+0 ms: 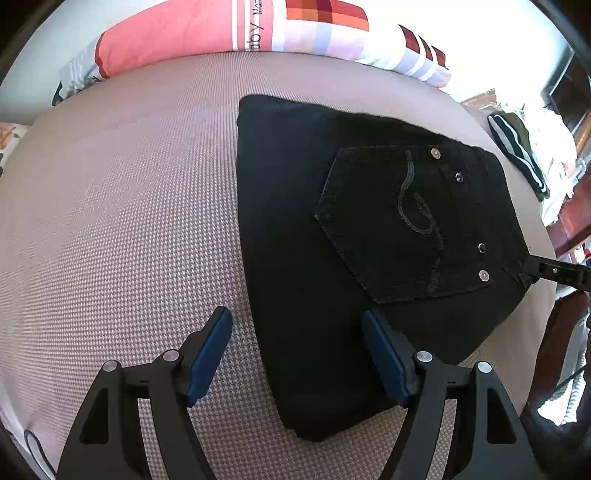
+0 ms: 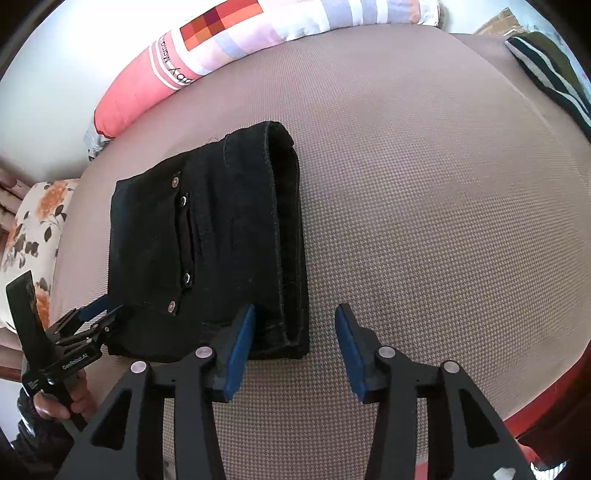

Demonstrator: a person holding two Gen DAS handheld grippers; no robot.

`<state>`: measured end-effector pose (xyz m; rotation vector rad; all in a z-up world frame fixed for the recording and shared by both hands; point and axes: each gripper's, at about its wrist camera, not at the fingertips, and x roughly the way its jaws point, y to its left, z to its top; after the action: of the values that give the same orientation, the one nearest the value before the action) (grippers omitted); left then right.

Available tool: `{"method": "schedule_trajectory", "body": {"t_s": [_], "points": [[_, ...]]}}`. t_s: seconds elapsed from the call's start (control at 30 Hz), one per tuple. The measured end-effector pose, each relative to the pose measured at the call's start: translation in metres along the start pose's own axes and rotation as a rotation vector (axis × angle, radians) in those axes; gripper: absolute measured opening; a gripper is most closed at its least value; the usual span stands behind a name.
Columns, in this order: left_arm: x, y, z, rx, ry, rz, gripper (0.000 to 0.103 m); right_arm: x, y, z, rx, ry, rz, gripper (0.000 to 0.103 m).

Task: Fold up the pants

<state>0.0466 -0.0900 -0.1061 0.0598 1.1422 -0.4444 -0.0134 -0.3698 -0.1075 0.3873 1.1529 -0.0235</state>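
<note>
Black pants (image 1: pixel 332 236) lie folded into a compact rectangle on the beige checked bed cover, back pocket with rivets facing up. My left gripper (image 1: pixel 297 325) is open, its fingers straddling the near left edge of the pants, just above the cloth. My right gripper (image 2: pixel 295 325) is open and empty at the waistband end of the pants (image 2: pixel 207 251), one finger over the cloth, one over bare cover. The left gripper also shows in the right wrist view (image 2: pixel 99 317), at the pants' left corner. A tip of the right gripper's finger shows in the left wrist view (image 1: pixel 554 271).
A pink and patterned rolled blanket (image 1: pixel 236 33) lies along the far edge of the bed. A dark striped garment (image 2: pixel 550 70) lies at the far right corner. A floral pillow (image 2: pixel 33 236) sits at the left. The beige cover (image 2: pixel 424 221) stretches right of the pants.
</note>
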Motion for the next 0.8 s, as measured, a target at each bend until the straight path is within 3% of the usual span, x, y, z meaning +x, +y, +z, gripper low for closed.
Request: {"method": "schedule_trajectory", "body": {"t_s": [0.17,0.3,0.43,0.57,0.8], "points": [[-0.006,0.008,0.005,-0.006,-0.018,-0.008,0.074,-0.001,-0.002,0.008,0.007,-0.009,0.028,0.051],[-0.007,0.024,0.012,-0.085,-0.013,-0.091,0.074,0.007,-0.004,0.015,0.007,0.003,0.069,0.054],[-0.003,0.042,0.017,-0.183,0.009,-0.145,0.074,0.017,-0.013,0.023,0.037,0.009,0.155,0.054],[0.001,0.045,0.021,-0.200,0.027,-0.164,0.074,0.028,-0.024,0.024,0.070,0.017,0.225,0.054],[0.007,0.055,0.023,-0.241,0.048,-0.274,0.074,0.041,-0.051,0.026,0.135,0.040,0.365,0.057]]}}
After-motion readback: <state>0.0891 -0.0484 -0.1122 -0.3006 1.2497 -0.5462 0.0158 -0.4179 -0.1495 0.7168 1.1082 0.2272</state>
